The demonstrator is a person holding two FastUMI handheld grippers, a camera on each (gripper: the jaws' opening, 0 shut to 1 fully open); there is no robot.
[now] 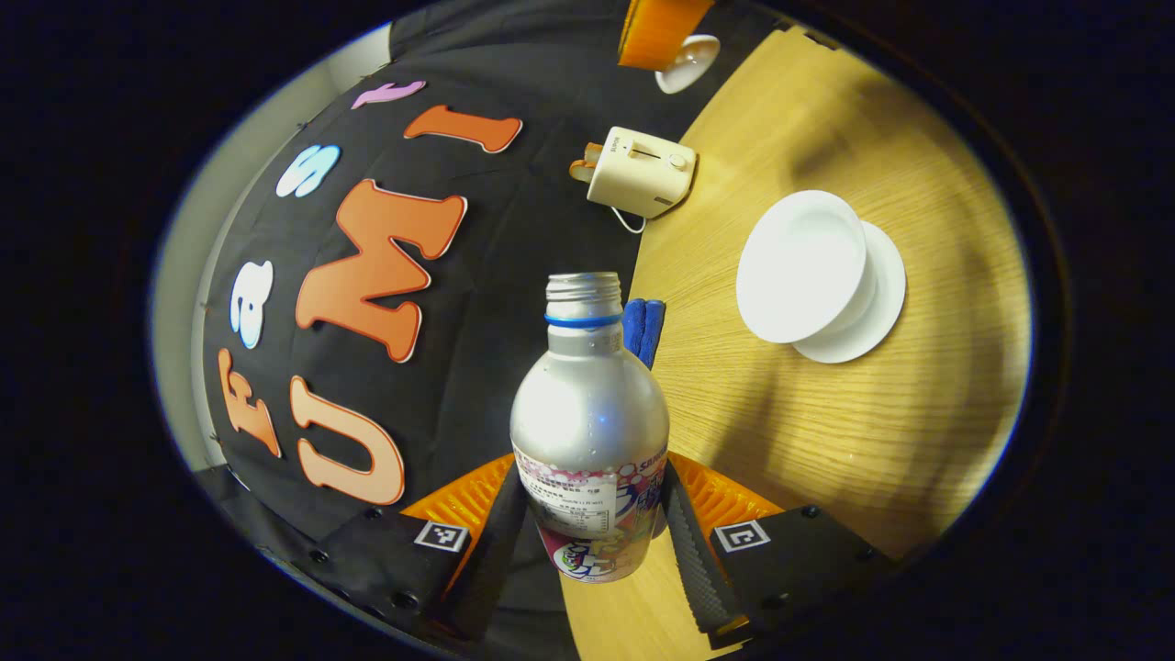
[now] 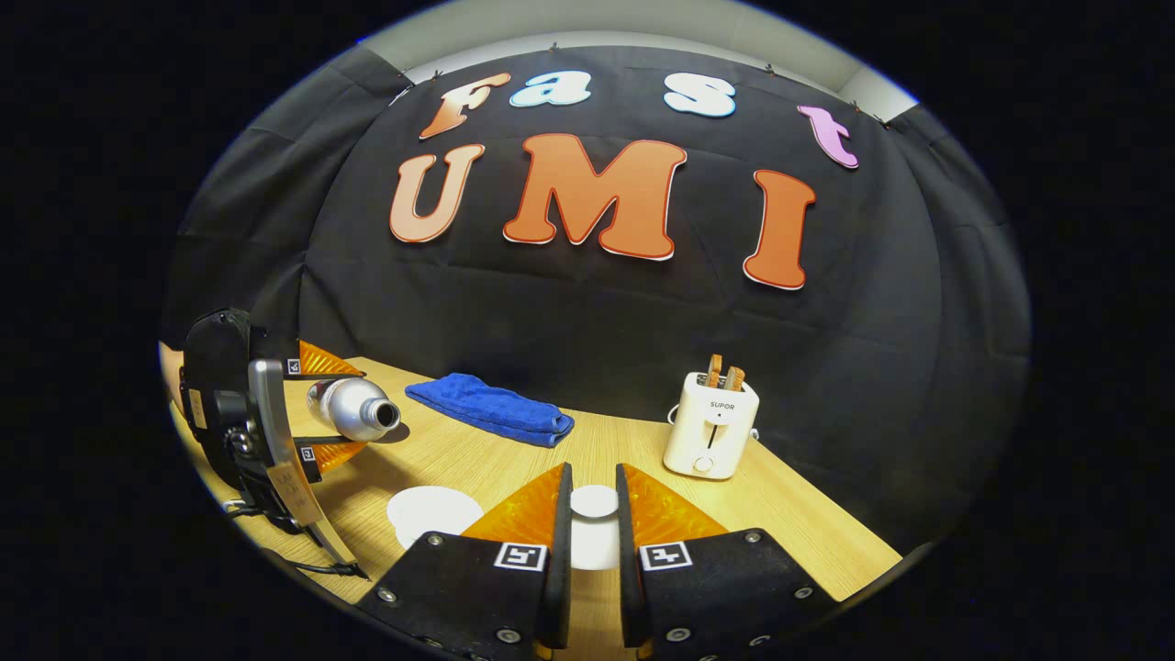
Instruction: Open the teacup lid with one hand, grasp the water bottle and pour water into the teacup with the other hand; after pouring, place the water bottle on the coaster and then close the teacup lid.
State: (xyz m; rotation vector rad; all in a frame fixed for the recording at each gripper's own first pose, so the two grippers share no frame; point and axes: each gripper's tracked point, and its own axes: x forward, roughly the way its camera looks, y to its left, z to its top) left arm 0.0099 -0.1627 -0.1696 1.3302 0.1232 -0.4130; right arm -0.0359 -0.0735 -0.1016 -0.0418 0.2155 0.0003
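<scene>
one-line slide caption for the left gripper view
Left gripper shut on a tilted, uncapped silver water bottle, with the open white teacup beyond it on the wooden table.

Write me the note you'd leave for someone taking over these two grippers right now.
Left gripper: shut on the bottle, which is uncapped, lifted and tipped over, mouth toward the cup side.
Right gripper: shut on the lid, held off the cup.
Cup: open, standing on the table on its saucer.
Done: lid off, bottle grasped and tilted.
Left: no stream of water is visible, so pouring seems still to do. Then set the bottle on the coaster and put the lid back on the cup.
</scene>
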